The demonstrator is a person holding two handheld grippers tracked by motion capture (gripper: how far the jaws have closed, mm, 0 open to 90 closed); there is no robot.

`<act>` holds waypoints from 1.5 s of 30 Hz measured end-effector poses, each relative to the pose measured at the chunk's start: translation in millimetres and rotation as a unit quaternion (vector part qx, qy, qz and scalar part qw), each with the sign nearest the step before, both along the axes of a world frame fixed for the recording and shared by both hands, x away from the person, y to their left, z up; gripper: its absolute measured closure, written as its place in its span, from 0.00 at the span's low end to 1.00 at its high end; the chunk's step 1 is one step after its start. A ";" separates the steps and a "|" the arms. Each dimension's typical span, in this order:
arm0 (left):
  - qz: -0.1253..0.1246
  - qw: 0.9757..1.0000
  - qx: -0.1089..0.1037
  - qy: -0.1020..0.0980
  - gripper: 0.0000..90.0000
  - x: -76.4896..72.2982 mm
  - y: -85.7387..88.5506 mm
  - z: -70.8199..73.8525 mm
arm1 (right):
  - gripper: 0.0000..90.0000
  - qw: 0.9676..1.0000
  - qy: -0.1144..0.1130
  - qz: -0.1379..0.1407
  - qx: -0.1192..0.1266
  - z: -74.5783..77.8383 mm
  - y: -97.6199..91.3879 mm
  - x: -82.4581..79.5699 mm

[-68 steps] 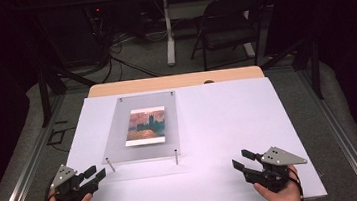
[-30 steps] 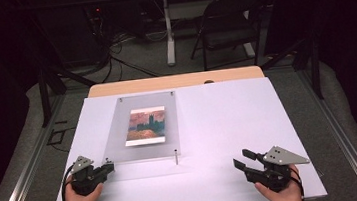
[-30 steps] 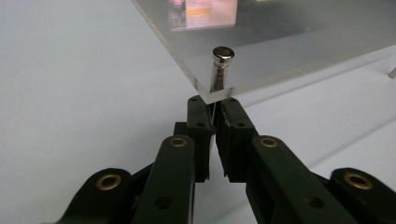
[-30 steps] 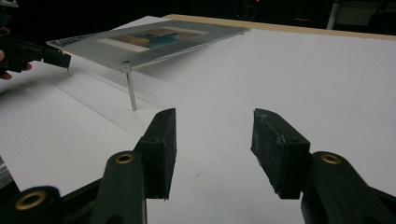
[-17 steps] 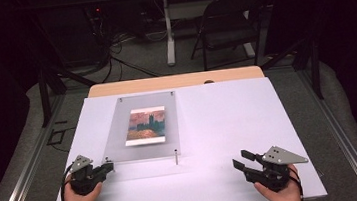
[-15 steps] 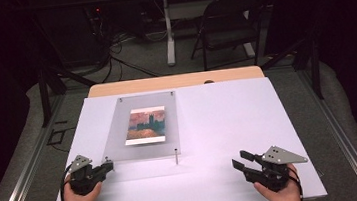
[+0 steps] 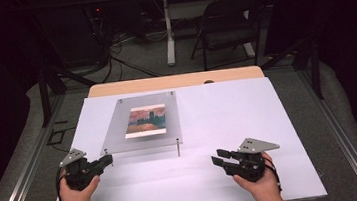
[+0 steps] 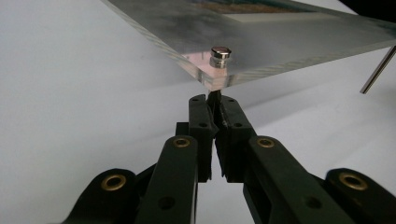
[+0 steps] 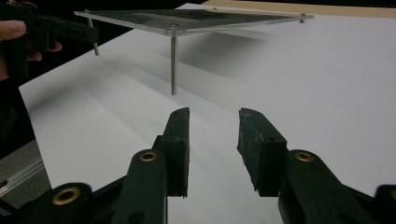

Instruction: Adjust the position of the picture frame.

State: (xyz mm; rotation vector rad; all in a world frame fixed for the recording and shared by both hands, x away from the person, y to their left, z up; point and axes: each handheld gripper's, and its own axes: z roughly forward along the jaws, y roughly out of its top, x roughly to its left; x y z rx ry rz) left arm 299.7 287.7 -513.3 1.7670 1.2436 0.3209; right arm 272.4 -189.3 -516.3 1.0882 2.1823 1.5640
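Light wood tabletop (image 7: pixel 174 81) w/ big white sheet (image 7: pixel 249 123) over most of it; clear acrylic picture frame (image 7: pixel 141 127) stands on sheet on thin metal legs.

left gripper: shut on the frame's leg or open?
Shut on it: the left gripper pinches the corner leg under the acrylic frame; no gap shows between the pads.

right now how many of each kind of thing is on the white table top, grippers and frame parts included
grippers: 2, left gripper and right gripper
clear frame plates: 1
pictures in the frame: 1
metal legs in sight under the plate: 2, left leg clamped in the left gripper, right leg standing free
total: 6
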 end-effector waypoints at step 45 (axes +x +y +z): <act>-0.024 0.999 -0.028 -0.018 0.95 -0.6 -22.3 30.4 | 0.95 0.997 0.062 0.030 0.026 6.1 67.2 70.2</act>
